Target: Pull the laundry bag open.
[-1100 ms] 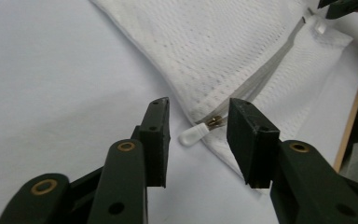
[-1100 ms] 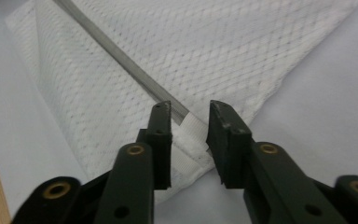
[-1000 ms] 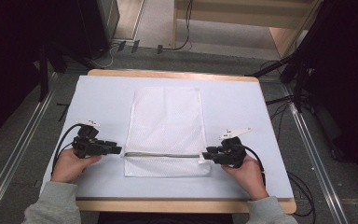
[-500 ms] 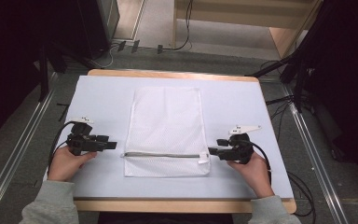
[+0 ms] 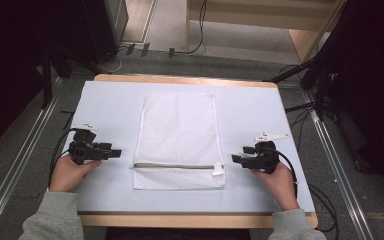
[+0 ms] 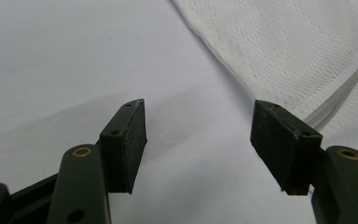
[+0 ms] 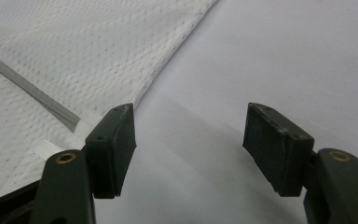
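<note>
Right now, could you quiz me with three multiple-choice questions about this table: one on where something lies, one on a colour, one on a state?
1. Where does the mesh bag lie?
A. between the two hand-held grippers
B. on the floor
C. inside a box

2. What colour is the bag?
A. red
B. white
C. black

3. How do the left hand-held gripper's jaws stand?
A. shut on the bag
B. shut on nothing
C. open

Answers: 1 A, the left and the right hand-held gripper flank it; 2 B, white mesh; 3 C, a wide gap holding nothing.

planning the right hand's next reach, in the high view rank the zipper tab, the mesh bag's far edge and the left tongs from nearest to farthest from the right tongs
1. Zipper tab, at the bag's near right corner, beside the right tongs.
2. Left tongs, across the bag on its left side.
3. Mesh bag's far edge, toward the table's far side.
</note>
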